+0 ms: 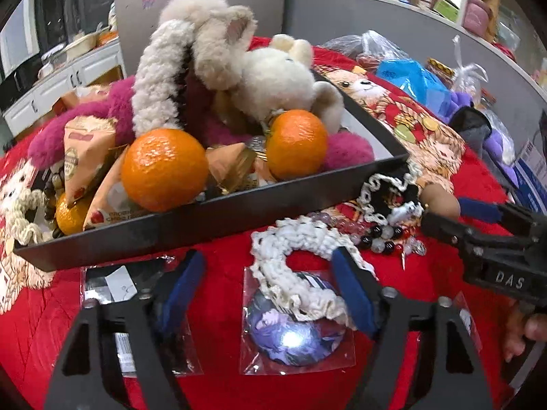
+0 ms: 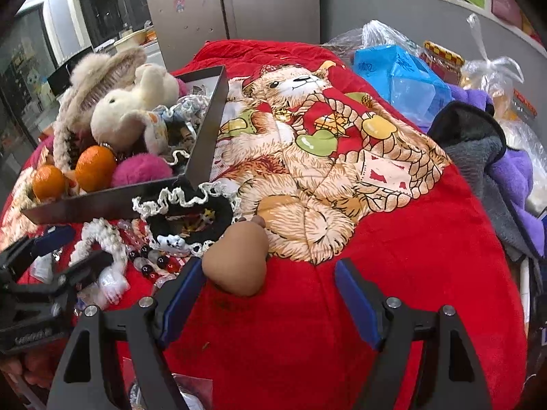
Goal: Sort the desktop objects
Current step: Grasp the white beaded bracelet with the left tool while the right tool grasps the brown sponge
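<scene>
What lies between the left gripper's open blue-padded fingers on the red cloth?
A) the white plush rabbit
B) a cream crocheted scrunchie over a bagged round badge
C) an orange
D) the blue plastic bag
B: the cream crocheted scrunchie lies across the bagged round badge between the left gripper fingers; the oranges sit in the black tray.

Grey fridge (image 2: 266, 0) behind; white cabinets (image 1: 51, 85) far left.

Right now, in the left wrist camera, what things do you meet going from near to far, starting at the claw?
Left claw → round badge in plastic → white crochet scrunchie → black tray wall → big orange → cream plush bunny.
</scene>
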The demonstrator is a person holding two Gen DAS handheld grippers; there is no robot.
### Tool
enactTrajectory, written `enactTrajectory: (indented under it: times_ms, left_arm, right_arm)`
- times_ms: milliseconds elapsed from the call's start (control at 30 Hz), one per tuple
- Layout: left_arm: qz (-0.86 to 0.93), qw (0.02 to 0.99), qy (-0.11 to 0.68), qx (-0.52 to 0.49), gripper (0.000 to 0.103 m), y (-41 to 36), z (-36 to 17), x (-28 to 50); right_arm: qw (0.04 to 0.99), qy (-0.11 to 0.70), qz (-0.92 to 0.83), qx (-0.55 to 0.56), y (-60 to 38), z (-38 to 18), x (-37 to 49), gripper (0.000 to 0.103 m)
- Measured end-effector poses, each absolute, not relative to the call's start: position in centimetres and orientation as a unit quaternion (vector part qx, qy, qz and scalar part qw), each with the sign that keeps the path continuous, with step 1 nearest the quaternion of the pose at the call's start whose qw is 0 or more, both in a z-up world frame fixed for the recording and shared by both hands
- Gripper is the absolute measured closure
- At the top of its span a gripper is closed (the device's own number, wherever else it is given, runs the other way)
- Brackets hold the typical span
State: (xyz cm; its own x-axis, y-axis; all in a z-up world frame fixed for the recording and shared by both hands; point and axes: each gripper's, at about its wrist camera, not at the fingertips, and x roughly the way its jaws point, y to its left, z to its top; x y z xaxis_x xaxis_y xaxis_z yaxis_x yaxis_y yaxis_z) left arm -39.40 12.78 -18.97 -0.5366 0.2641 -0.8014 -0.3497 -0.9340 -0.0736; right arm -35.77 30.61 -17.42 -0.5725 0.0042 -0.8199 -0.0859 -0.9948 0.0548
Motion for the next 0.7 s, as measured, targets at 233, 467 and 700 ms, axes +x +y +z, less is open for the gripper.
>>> enactTrajectory:
  times_ms: [233,467,700]
  left_arm:
    - [0.877,0.174,0.039,-0.445,0.078,12.5,-18.6,-39.1]
    - [0.878,0.183,0.016,-0.443,0.09,11.0,-17.7,-38.7]
    - [0.89,0.189,0.016,-0.414,0.09,10.3,-14.9,-37.3]
  right_arm:
    - [0.005,0.053,0.889,-0.454,30.1,-17.1,-35.4,0.067]
    - [0.013,0.062,0.893,-0.446,30.4,-16.7,-35.0,0.068]
    - [0.002,0.073,0.907,-0.415,30.1,-14.8,-33.6,0.068]
